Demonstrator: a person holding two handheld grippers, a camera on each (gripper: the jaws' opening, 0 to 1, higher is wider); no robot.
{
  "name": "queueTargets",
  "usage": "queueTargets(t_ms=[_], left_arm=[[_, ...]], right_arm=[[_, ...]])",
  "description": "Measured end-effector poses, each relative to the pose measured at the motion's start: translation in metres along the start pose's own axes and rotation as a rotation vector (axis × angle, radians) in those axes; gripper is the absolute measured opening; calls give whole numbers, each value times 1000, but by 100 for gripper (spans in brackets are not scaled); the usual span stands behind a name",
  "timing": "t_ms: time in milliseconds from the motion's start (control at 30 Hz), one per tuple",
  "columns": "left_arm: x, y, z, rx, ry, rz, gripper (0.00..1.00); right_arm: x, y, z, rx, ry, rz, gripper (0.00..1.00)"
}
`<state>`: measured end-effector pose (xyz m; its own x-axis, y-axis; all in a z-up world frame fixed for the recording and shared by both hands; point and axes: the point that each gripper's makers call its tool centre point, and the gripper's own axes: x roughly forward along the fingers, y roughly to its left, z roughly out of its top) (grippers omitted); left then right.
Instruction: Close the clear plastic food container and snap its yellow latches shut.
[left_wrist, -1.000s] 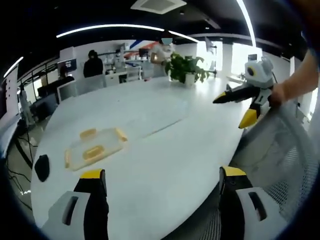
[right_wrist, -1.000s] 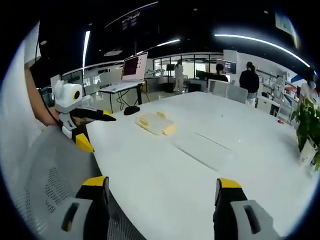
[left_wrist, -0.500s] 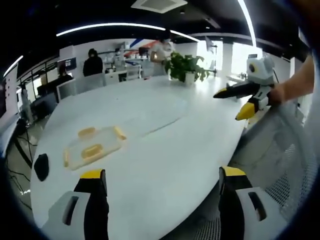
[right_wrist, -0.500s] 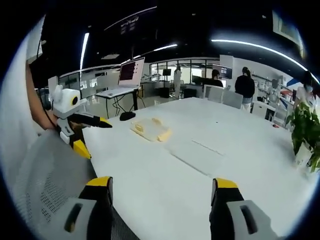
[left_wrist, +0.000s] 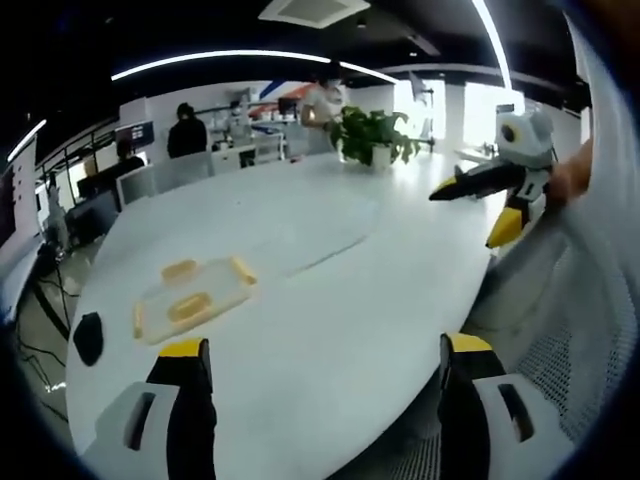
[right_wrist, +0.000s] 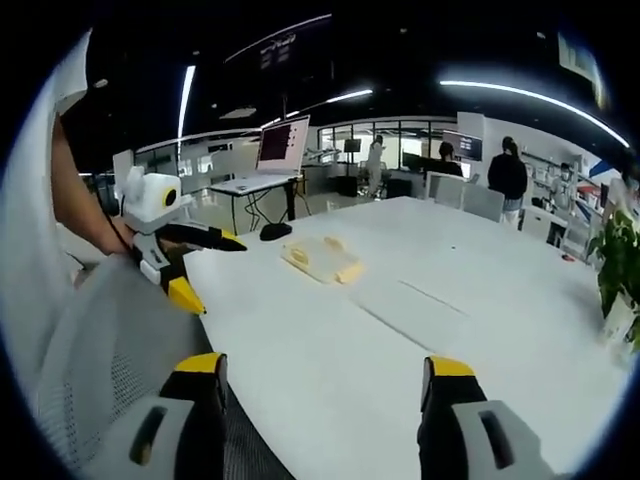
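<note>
Both views have shifted slightly; container has not moved on the surface. White surface (left_wrist: 330, 290) has broad bare room; its curved near edge runs just ahead of both tongs. Clear container (left_wrist: 192, 296) with yellow latches lies far left, well apart from left tongs (left_wrist: 325, 365) and right tongs (right_wrist: 322, 378). Both tongs gape, released, hovering off the edge

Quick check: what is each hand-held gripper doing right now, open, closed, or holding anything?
Left hand-held gripper: open, holding nothing.
Right hand-held gripper: open, holding nothing.
</note>
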<state>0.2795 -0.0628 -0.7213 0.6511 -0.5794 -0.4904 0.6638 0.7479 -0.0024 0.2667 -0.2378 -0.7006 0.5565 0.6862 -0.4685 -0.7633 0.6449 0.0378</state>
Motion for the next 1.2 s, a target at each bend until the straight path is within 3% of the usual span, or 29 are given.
queueTargets(t_ms=[333, 367, 433, 567, 667, 833, 1200], left_arm=[[0, 6, -5, 24, 36, 29, 90], [0, 8, -4, 19, 31, 35, 90], [-1, 7, -4, 4, 28, 32, 90], [-1, 6, -3, 28, 30, 33, 89], [-5, 14, 9, 9, -34, 71, 86], [-5, 13, 6, 37, -10, 74, 86], [-6, 23, 14, 34, -10, 78, 86]], right_arm=[[-1, -6, 3, 39, -9, -17, 79], [0, -6, 7, 9, -31, -13, 80], [1, -4, 5, -3, -12, -7, 84], [2, -3, 4, -15, -5, -5, 82], [2, -11, 7, 3, -6, -26, 80], [1, -14, 6, -14, 12, -50, 77], [10, -11, 9, -78, 30, -9, 75]])
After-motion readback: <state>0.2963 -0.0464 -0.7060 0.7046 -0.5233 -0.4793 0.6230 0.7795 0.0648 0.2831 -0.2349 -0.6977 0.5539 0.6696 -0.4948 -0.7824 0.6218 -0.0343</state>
